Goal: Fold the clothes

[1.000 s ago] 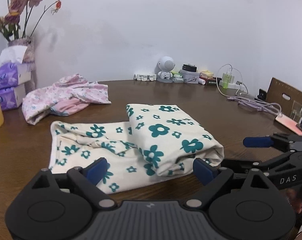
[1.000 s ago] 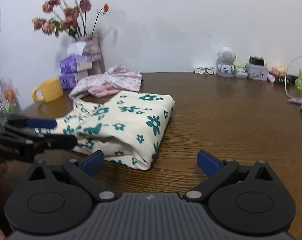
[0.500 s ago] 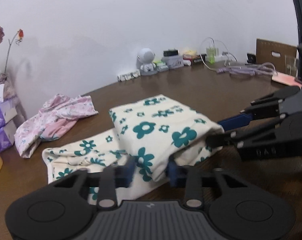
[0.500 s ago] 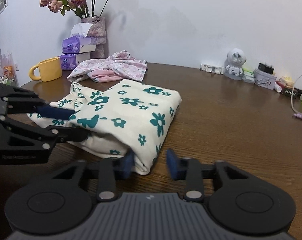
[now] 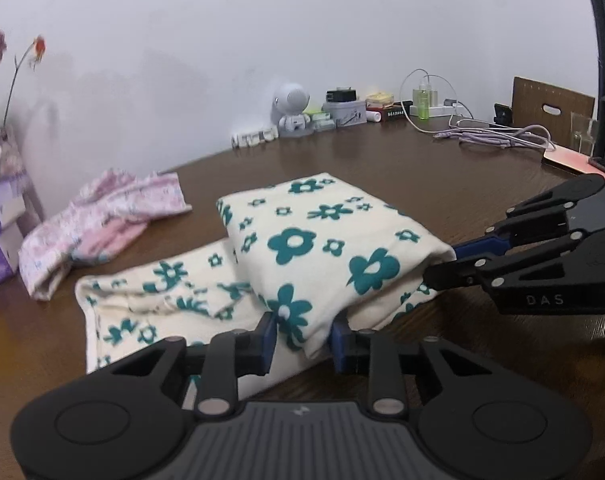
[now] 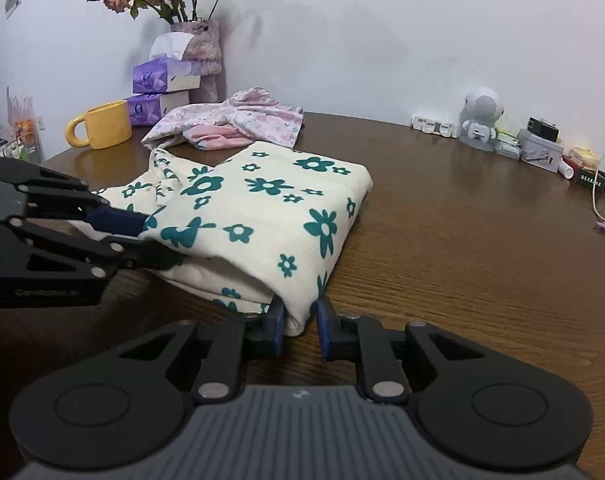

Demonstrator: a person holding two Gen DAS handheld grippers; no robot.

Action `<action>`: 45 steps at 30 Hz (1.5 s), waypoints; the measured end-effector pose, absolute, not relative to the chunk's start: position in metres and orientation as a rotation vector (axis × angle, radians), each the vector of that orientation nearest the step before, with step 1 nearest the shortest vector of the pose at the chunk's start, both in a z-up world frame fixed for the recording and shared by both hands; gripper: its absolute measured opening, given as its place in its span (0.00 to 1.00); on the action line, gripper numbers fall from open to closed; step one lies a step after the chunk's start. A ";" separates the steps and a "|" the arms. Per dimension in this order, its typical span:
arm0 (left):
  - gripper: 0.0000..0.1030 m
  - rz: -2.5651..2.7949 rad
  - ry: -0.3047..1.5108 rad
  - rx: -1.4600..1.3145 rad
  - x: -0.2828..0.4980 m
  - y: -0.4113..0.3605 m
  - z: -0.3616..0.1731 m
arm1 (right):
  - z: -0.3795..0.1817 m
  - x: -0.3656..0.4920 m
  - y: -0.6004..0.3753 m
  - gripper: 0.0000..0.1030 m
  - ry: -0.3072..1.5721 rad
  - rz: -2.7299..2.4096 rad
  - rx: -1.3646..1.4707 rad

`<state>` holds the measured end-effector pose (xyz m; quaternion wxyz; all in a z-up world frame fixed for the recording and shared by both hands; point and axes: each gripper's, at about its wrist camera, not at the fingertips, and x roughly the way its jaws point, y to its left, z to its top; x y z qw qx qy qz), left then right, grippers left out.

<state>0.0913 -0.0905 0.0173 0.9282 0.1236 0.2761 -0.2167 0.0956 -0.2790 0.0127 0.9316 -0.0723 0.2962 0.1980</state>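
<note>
A cream garment with teal flowers [image 5: 322, 248] lies folded in a thick bundle on the brown table [image 5: 422, 168]. My left gripper [image 5: 304, 342] has its blue pads on the bundle's near fold, with the jaws opening slightly. In the right wrist view the garment [image 6: 262, 208] reaches my right gripper [image 6: 301, 326], whose jaws are closing on the near corner pinched between the pads. Each gripper shows in the other's view, the right gripper [image 5: 442, 260] at the bundle's right end and the left gripper [image 6: 142, 236] at its left end.
A crumpled pink garment [image 6: 238, 124] lies behind the bundle. A yellow mug [image 6: 102, 124], purple tissue boxes [image 6: 162, 76] and a flower vase [image 6: 204, 56] stand at the back left. A white robot figurine [image 6: 480, 120], small boxes and purple cables [image 5: 498, 136] line the far edge.
Both grippers stood wide open a second ago, just short of the floral bundle. They have since closed onto its near edge, and both views have rolled a little.
</note>
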 end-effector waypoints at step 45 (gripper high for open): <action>0.52 -0.399 0.715 -0.263 0.143 -0.061 0.028 | 0.016 0.136 -0.334 0.24 0.703 0.394 0.474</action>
